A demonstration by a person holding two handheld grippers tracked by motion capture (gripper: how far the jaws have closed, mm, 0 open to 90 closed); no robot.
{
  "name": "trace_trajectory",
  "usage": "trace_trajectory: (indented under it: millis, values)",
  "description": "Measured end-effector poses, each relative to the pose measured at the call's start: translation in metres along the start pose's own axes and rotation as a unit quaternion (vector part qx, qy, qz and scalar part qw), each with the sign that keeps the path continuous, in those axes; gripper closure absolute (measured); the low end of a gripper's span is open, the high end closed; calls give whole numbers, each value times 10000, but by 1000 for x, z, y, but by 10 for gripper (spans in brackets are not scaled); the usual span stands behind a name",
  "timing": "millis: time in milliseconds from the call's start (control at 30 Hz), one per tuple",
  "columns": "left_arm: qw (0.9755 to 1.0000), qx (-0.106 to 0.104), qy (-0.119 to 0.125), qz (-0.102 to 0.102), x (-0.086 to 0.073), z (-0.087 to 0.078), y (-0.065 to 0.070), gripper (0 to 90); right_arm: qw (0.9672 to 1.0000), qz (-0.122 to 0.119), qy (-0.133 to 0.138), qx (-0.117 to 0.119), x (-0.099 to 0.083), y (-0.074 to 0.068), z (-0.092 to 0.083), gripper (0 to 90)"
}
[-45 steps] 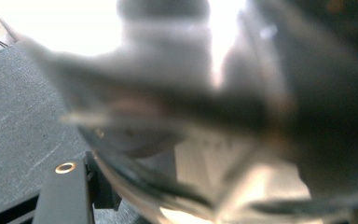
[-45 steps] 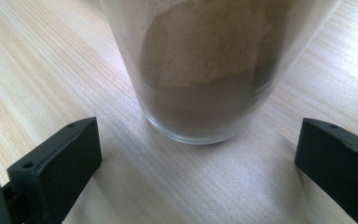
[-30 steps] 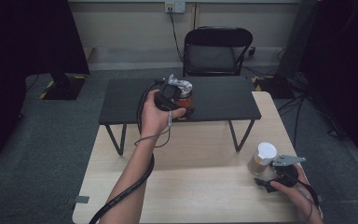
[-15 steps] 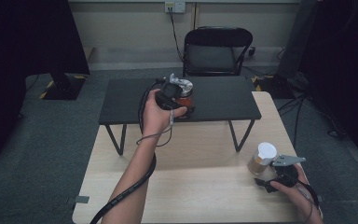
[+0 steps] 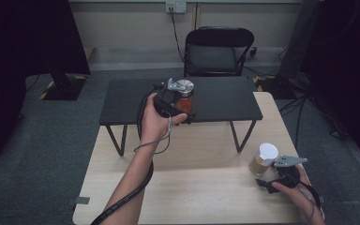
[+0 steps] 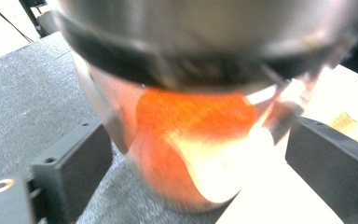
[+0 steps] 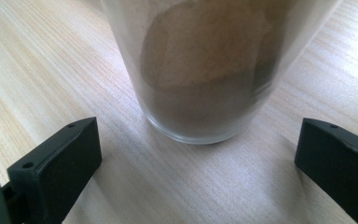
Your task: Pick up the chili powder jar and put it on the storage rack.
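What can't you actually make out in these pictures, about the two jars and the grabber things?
- Red-filled jar: blurred in the left gripper view, its top cut off by the upper edge; its contents can't be named.
- Left gripper: in the high view the hand covers its jaws.
- White-lidded jar: lid cut off by the top edge in the right gripper view; its brown filling can't be identified.
- Right gripper: its jaws are too small in the high view.
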State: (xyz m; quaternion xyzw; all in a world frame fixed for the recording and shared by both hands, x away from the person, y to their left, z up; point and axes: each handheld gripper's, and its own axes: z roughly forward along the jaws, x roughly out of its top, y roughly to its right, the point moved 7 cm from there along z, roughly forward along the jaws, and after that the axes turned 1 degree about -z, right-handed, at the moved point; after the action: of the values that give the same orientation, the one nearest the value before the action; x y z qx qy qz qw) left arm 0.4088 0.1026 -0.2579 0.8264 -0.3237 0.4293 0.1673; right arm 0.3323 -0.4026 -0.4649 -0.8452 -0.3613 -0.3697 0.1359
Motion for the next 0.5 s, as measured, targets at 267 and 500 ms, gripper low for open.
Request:
trace_trajectory:
  millis: [267, 500]
  values:
    - [9998, -48, 178, 84, -15, -10, 6, 23, 10000, 2, -2, 1, 0, 0, 0, 0]
    - [9994, -108, 294, 134, -24, -18, 13, 13, 10000, 1, -2, 0, 0, 0, 0, 0]
